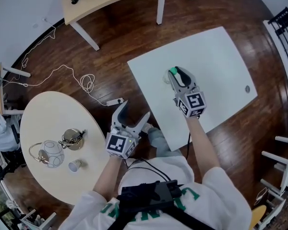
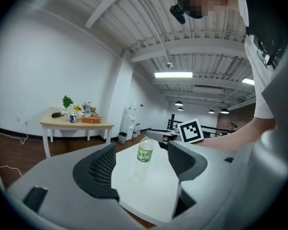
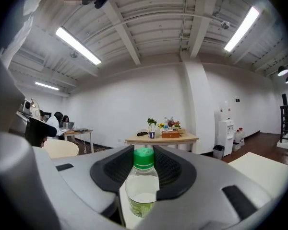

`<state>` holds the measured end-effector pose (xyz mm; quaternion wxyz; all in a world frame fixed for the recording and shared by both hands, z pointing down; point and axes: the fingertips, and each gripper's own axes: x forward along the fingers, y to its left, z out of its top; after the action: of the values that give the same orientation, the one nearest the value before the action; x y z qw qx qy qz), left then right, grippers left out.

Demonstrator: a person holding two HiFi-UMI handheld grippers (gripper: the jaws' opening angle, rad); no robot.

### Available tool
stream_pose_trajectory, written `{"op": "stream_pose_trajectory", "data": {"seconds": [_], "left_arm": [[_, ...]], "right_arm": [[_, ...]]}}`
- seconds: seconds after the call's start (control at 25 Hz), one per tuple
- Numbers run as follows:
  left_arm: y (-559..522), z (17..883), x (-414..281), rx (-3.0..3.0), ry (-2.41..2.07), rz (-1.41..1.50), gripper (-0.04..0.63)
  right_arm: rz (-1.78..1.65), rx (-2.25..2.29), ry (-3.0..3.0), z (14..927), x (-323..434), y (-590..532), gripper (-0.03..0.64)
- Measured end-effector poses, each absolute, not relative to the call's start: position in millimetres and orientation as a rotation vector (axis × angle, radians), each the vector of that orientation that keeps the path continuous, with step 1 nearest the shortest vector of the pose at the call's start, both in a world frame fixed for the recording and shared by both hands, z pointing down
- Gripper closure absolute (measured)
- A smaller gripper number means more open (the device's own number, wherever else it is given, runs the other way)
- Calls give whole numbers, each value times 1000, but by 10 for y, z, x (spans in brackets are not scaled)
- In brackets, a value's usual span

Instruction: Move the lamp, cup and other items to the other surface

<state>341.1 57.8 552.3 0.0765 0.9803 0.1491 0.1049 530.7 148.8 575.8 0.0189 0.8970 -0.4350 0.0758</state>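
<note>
Head view: right gripper [image 1: 178, 78] over white table [image 1: 221, 61], fingers pinching bottle [image 1: 172, 72]. Left gripper [image 1: 133, 115] empty, fingers spread. Lamp [image 1: 52, 153] and cup [image 1: 74, 165] sit on round table [image 1: 43, 114].

Left gripper view: bottle looks slightly tilted, base at the white table.

Right gripper view: bottle base cut off, so contact uncertain.

Likely step: setting down. Next: release, then fetch the lamp.

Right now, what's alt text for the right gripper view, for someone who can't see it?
The right gripper clamps a clear bottle with a green cap. Behind it, a wooden table with plants stands against a white wall, a water dispenser to its right.
</note>
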Motion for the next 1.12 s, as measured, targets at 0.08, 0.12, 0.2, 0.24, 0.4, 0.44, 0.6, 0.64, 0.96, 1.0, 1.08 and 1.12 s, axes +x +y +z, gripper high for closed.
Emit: {"op": "stream_pose_trajectory", "data": {"seconds": [0.08, 0.12, 0.2, 0.24, 0.4, 0.44, 0.6, 0.64, 0.96, 1.0, 1.08, 1.12], "left_arm": [[543, 5547, 3389, 2946, 432, 312, 261], [537, 5521, 3382, 2934, 419, 318, 261], [482, 5508, 3351, 2920, 398, 327, 261], [423, 5555, 3314, 2937, 395, 319, 261], [339, 5526, 3147, 2948, 371, 304, 261], [336, 5480, 3105, 2943, 362, 299, 261], [234, 5406, 2868, 2982, 333, 249, 261], [203, 5375, 2789, 2987, 323, 242, 261], [-184, 5006, 2084, 3021, 82, 159, 261], [-246, 4956, 1970, 3012, 41, 158, 261], [-377, 4877, 1715, 2995, -55, 153, 261], [-456, 4890, 1564, 3005, -110, 146, 261]], "right_arm": [[205, 2759, -1338, 5739, 5253, 1473, 461], [194, 2751, -1327, 5729, 5229, 1466, 459], [176, 2761, -1302, 5740, 5205, 1463, 445], [173, 2773, -1291, 5743, 5193, 1456, 439], [193, 2806, -1228, 5695, 5096, 1519, 397], [181, 2809, -1215, 5683, 5069, 1557, 397], [172, 2832, -1213, 5559, 4843, 1596, 397], [176, 2842, -1228, 5503, 4753, 1578, 397], [137, 2740, -1493, 5185, 3970, 1111, 397], [146, 2714, -1560, 5157, 3811, 973, 397], [182, 2638, -1697, 5145, 3448, 664, 397], [200, 2597, -1756, 5192, 3273, 530, 397]]}}
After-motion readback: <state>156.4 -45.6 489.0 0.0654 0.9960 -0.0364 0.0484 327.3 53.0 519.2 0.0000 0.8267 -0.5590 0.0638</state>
